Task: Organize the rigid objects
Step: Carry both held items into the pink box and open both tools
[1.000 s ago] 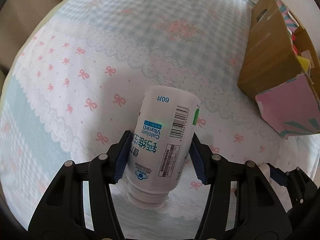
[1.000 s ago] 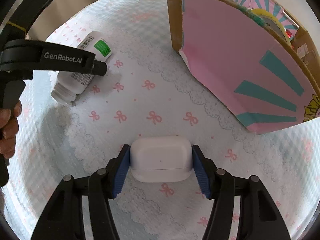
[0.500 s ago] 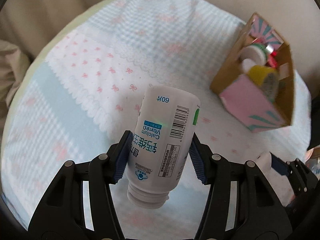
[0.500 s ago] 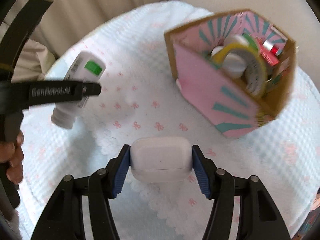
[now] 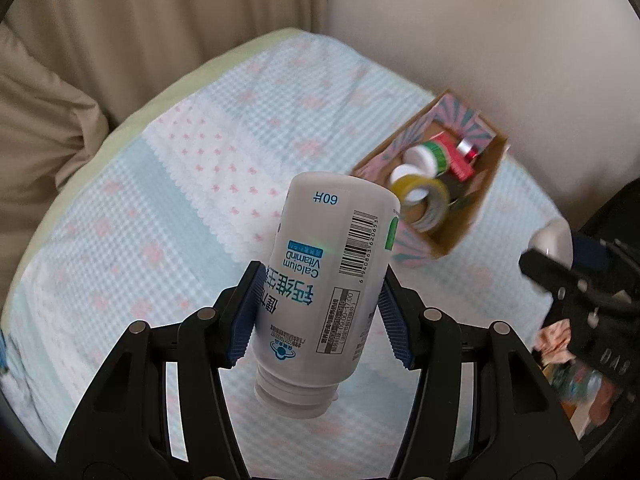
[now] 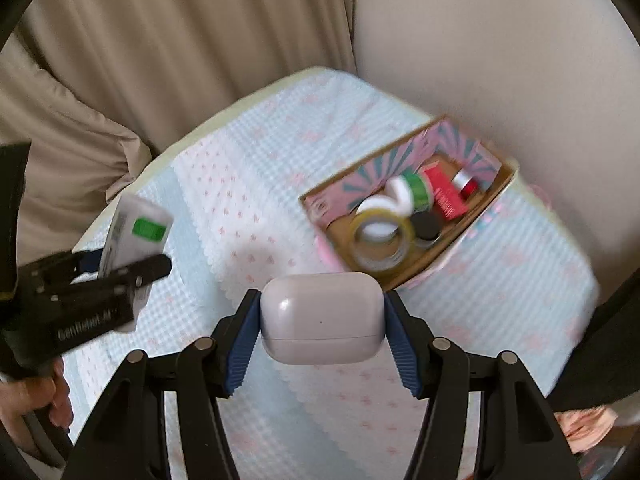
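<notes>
My left gripper (image 5: 318, 312) is shut on a white vitamin bottle (image 5: 324, 280), held neck toward the camera and high above the table. The right wrist view shows that same bottle (image 6: 134, 236) at the left, in the left gripper (image 6: 132, 268). My right gripper (image 6: 320, 316) is shut on a white earbud case (image 6: 320, 314), also lifted well off the cloth; the case (image 5: 552, 238) appears at the right edge of the left wrist view. A pink and teal cardboard box (image 6: 424, 268) stands open on the table ahead of both grippers.
The box (image 5: 486, 196) holds a yellow tape roll (image 6: 378, 246), a green-labelled white bottle (image 6: 412, 192), a red packet (image 6: 446, 196) and other small items. A bow-patterned blue and white cloth (image 6: 248, 184) covers the table. Beige curtains (image 6: 160, 48) hang behind. A hand (image 6: 36, 396) shows at lower left.
Both grippers have risen far above the table with the bottle and the case still in their grip. The box now appears smaller and from above, with its contents in view.
</notes>
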